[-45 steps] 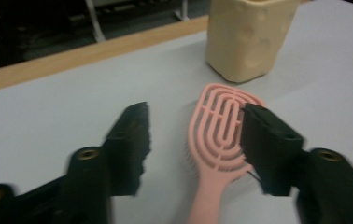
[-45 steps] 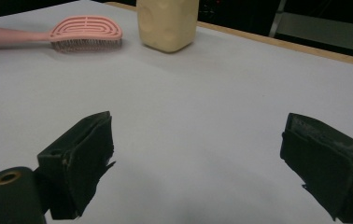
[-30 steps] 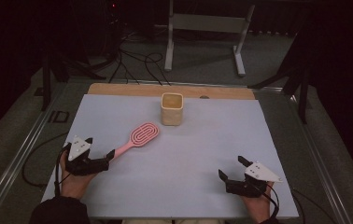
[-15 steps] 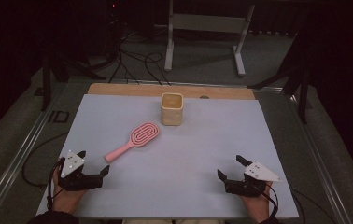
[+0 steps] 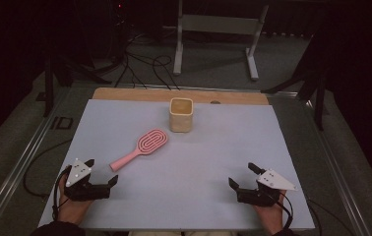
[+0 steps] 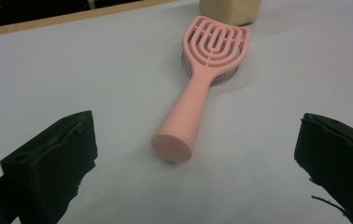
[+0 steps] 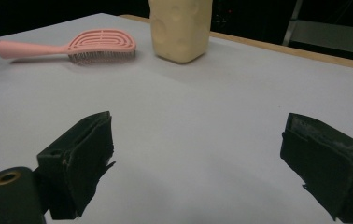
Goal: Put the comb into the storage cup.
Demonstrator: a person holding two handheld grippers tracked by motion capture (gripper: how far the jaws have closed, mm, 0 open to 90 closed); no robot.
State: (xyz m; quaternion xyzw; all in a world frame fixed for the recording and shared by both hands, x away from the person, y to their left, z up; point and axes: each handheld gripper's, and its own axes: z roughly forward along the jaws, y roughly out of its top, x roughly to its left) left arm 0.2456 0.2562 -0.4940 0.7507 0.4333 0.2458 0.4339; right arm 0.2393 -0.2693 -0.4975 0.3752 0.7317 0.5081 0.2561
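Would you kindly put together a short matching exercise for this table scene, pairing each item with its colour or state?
Things:
1. hairbrush
2. square cup
3. left gripper
4. table edge strip

Descriptions:
A. bare wood, along the far side of the table
B. pale yellow, standing upright
C. pink, lying flat with its handle toward the near left corner
D. black jaws wide open, nothing between them

Right pairs: 1-C, 2-B, 3-D, 4-A
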